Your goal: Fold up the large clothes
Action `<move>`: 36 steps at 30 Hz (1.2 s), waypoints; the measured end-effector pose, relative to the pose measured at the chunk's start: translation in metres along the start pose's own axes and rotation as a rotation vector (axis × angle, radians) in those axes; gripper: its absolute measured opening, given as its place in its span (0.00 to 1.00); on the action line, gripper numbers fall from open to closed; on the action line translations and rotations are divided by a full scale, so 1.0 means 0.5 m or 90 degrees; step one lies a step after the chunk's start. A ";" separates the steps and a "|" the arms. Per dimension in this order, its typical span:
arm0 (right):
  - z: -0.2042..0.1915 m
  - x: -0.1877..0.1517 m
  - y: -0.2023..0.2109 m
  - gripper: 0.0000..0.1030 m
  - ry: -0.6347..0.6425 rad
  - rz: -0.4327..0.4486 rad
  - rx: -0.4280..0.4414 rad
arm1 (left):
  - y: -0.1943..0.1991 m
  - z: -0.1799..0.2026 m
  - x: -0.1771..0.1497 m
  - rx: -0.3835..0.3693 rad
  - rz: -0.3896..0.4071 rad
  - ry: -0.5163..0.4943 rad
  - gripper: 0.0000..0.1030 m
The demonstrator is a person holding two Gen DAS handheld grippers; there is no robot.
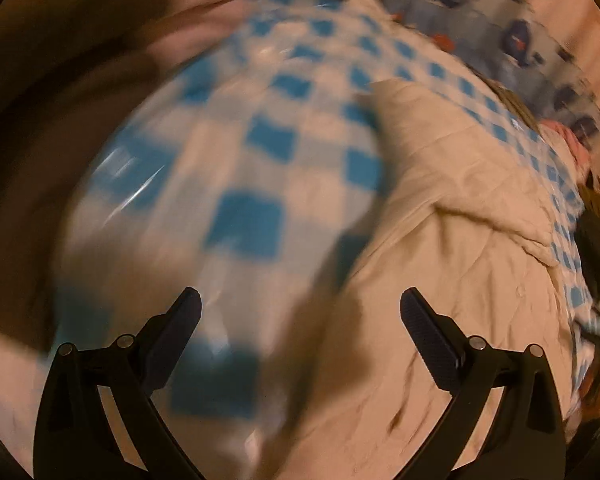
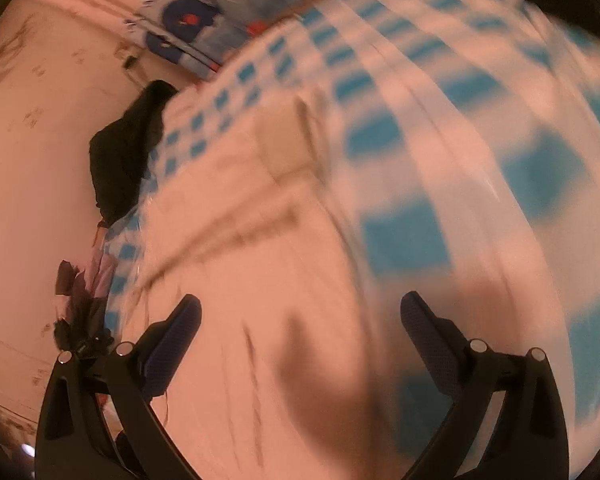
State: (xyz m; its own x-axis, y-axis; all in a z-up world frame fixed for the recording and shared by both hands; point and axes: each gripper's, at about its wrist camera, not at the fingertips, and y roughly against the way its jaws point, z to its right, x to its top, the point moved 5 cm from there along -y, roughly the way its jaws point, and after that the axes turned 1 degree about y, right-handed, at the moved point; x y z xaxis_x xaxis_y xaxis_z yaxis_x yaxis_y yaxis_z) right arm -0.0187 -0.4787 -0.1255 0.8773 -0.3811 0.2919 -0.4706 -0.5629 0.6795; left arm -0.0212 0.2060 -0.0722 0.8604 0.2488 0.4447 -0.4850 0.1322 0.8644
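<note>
Left wrist view, left to right: blurred brown surroundings at the far left; then a blue-and-white checkered sheet spread wide; then a cream garment, rumpled and lying on that sheet, reaching from the middle down to the lower right. Beyond it, at the upper right, a pale cloth printed with dark blue shapes, and dark items at the right edge, too blurred to name. No containers seen in either view.

Left gripper: spread wide, nothing between the fingers, nothing gripped; hung above the seam where cream garment meets checkered sheet. Touching or not could not be told.

Right wrist view, left to right: pinkish wall or floor; a black cloth bunched at the sheet's edge; small dark and purple scraps lower down; the cream garment in the middle; the checkered sheet smeared by motion at the right.

Right gripper: spread fully wide, empty, poised over the cream garment, the right finger above the sheet.
</note>
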 end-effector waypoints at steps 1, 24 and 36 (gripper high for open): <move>0.015 -0.020 0.001 0.93 -0.012 -0.015 0.013 | 0.004 -0.014 -0.014 -0.008 -0.002 0.018 0.93; -0.023 -0.307 0.073 0.93 -0.043 -0.313 0.258 | 0.044 0.076 -0.329 -0.298 -0.204 0.037 0.93; 0.015 -0.310 0.047 0.93 -0.070 -0.316 0.228 | 0.027 0.054 -0.342 -0.274 -0.217 0.059 0.60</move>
State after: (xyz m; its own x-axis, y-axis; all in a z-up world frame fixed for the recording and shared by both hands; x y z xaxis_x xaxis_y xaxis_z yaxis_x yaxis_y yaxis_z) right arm -0.1663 -0.4383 -0.1598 0.9937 -0.0732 -0.0850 -0.0282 -0.8964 0.4424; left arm -0.1705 0.1396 -0.1302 0.9720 0.2036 0.1170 -0.2178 0.5950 0.7737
